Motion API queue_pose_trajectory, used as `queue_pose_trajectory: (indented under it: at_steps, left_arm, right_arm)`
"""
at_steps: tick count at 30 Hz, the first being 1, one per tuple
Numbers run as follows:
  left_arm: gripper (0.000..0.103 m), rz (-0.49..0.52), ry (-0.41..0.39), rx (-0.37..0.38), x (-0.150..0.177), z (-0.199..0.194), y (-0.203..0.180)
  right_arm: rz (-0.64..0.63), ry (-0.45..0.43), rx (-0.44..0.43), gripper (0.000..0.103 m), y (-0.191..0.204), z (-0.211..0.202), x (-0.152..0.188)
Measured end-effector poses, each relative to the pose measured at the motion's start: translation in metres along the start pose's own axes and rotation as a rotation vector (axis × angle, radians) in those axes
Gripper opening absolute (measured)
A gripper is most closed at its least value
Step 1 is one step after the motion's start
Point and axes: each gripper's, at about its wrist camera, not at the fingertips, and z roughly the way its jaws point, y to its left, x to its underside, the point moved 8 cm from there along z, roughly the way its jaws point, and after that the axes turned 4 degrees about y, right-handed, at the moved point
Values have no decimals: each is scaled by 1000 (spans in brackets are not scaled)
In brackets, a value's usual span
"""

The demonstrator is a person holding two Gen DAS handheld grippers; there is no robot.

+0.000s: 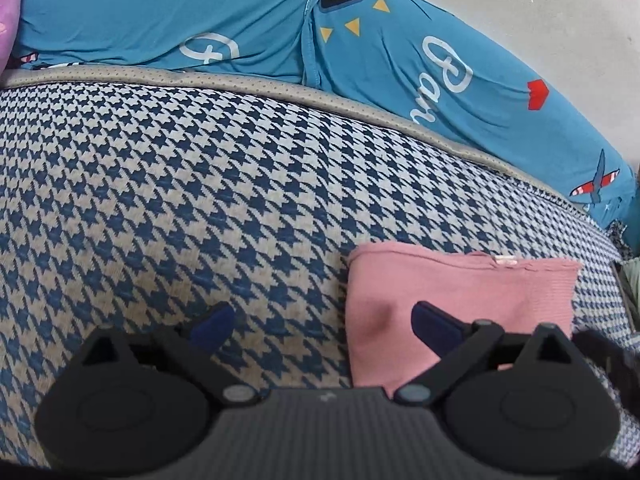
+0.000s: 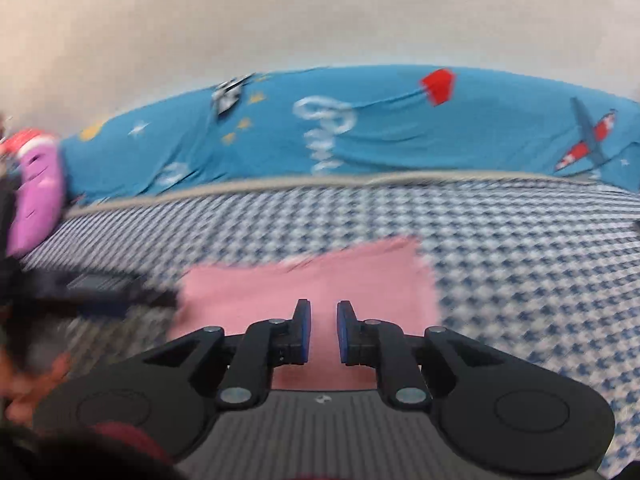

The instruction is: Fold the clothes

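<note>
A folded pink knit garment (image 1: 460, 288) lies flat on the blue-and-white houndstooth surface (image 1: 200, 200). My left gripper (image 1: 324, 328) is open wide, low over the surface at the garment's left edge; its right finger (image 1: 436, 326) is over the pink cloth and its left finger (image 1: 212, 326) is over the houndstooth. In the right wrist view the pink garment (image 2: 312, 280) lies just ahead of and under my right gripper (image 2: 324, 320), whose jaws stand a narrow gap apart with nothing between them. The view is motion-blurred.
A long blue cushion (image 1: 240, 20) (image 2: 360, 128) with printed stars, planes and lettering lines the far edge against a pale wall (image 2: 280, 20). A purple object (image 2: 36, 196) sits at the far left. The left gripper's body (image 2: 96, 288) shows dark at the left.
</note>
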Motion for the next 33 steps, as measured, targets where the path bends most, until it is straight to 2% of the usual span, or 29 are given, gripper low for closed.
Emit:
queue_pose_trajectory:
  at_steps: [4, 11, 14, 25, 27, 28, 31, 33]
  left_arm:
    - [99, 1, 11, -21, 0, 5, 4]
    - [99, 0, 24, -39, 2, 11, 10]
    - [99, 4, 29, -42, 3, 13, 10]
    - [101, 24, 25, -64, -1, 23, 7]
    - [101, 35, 24, -69, 0, 24, 6]
    - [101, 39, 24, -72, 0, 25, 6]
    - [102, 50, 24, -80, 1, 27, 5]
    - [102, 57, 23, -86, 1, 28, 4]
  right_arm:
    - [-80, 59, -94, 14, 44, -14, 15]
    - [-208, 110, -194, 16, 101, -21, 51]
    - [-281, 110, -188, 24, 115, -19, 63]
    - [-453, 112, -132, 25, 135, -4, 90]
    - [-476, 109, -123, 23, 137, -2, 92]
    - [-479, 109, -127, 17, 138, -3, 93]
    - [-492, 108, -137, 8, 140, -5, 94]
    - [-501, 108, -145, 8, 140, -7, 95]
